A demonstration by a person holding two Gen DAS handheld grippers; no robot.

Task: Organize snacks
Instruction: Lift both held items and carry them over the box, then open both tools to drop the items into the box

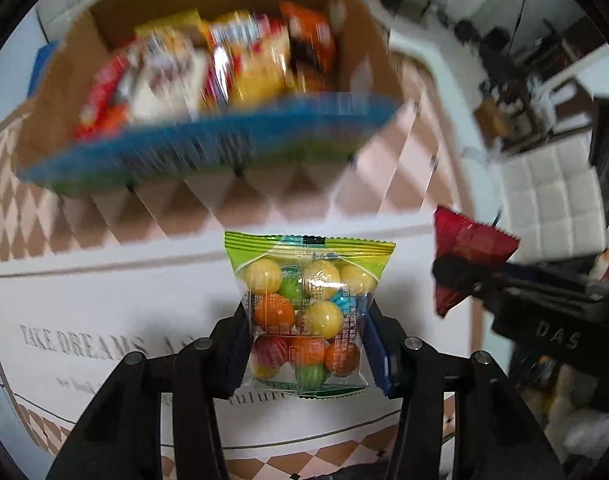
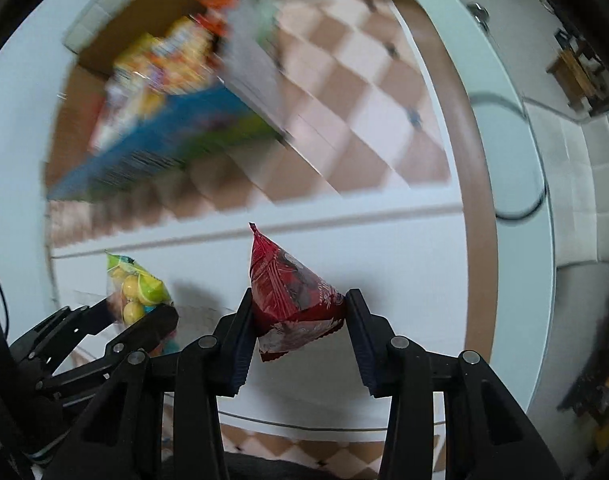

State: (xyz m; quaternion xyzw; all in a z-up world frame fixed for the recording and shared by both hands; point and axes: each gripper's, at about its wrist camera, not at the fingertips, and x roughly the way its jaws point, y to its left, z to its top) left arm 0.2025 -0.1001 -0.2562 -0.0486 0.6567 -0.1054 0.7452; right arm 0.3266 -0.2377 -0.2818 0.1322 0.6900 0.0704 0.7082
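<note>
Snacks fill both of our grippers, each held above the tabletop. In the left wrist view, our left gripper (image 1: pixel 304 340) is clenched on a clear plastic packet of gumballs (image 1: pixel 306 312): the film is glossy and crinkled, with a green zigzag-cut top seal, and through it we see round balls in yellow, orange, green, red and blue. The black fingers with blue-edged pads (image 1: pixel 378 354) press on its two sides; the packet's bottom seal sits low between them.

In the right wrist view, our right gripper (image 2: pixel 298 322) is clamped on a red foil packet (image 2: pixel 292 296), shiny and creased, folded into a pointed, pyramid-like shape with a serrated lower edge. The print on it is too small for us to read. The same red packet shows at the right edge of the left view, with the gripper body partly cut off by the frame.

Beyond both packets stands an open cardboard box (image 1: pixel 364 40) with plain brown inner walls and a blue and green printed outer face. It holds a heap of snack bags (image 1: pixel 224 68) in yellow, red, orange and white, but blur smears them so much that we cannot tell them apart or count them.

Beneath lies a smooth white table (image 2: pixel 384 260) with a tan-and-white diamond cloth (image 1: pixel 264 200). Grey lettering on the white part is half hidden by our left gripper. The room at the right is dark and cluttered, hard to make out.
</note>
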